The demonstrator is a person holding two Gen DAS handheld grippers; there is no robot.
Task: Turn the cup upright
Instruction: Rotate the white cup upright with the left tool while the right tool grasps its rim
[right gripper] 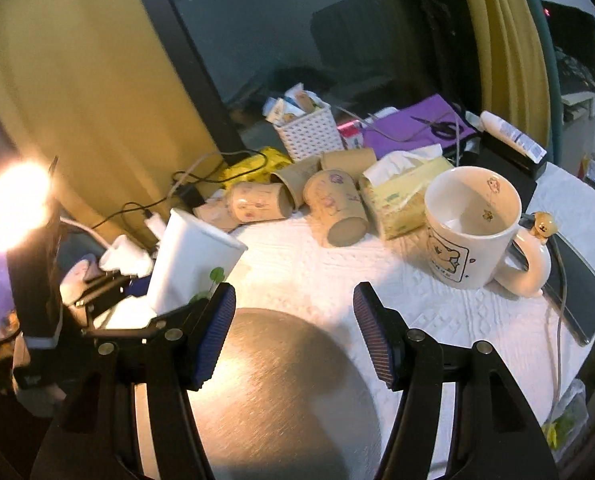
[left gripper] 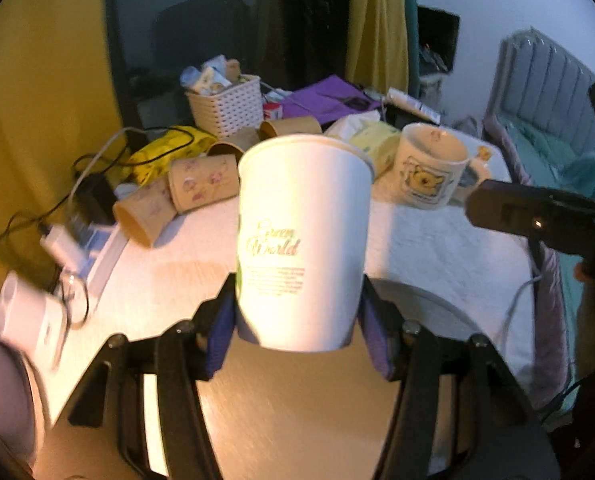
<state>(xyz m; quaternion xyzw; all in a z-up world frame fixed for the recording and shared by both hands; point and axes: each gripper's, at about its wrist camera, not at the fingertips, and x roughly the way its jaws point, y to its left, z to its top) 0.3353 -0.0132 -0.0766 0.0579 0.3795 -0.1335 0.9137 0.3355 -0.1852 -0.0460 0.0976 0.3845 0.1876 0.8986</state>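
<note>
Your left gripper (left gripper: 297,320) has its jaws clamped on the lower sides of the white cup (left gripper: 303,240), held mouth up above the counter (left gripper: 437,248). Your right gripper (right gripper: 293,328) has its jaws wide with nothing between them, over a round metal plate (right gripper: 281,392). A mug (right gripper: 471,228) stands upright beyond, paper cups (right gripper: 333,208) lying behind.

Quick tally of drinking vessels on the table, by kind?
White paper cup with green print, held upright in the left tool: 1
White ceramic bear-print mug, upright: 1
Tan printed paper cups lying on their sides: at least 4; the pile overlaps, so the exact count is unclear
Total: at least 6
</note>
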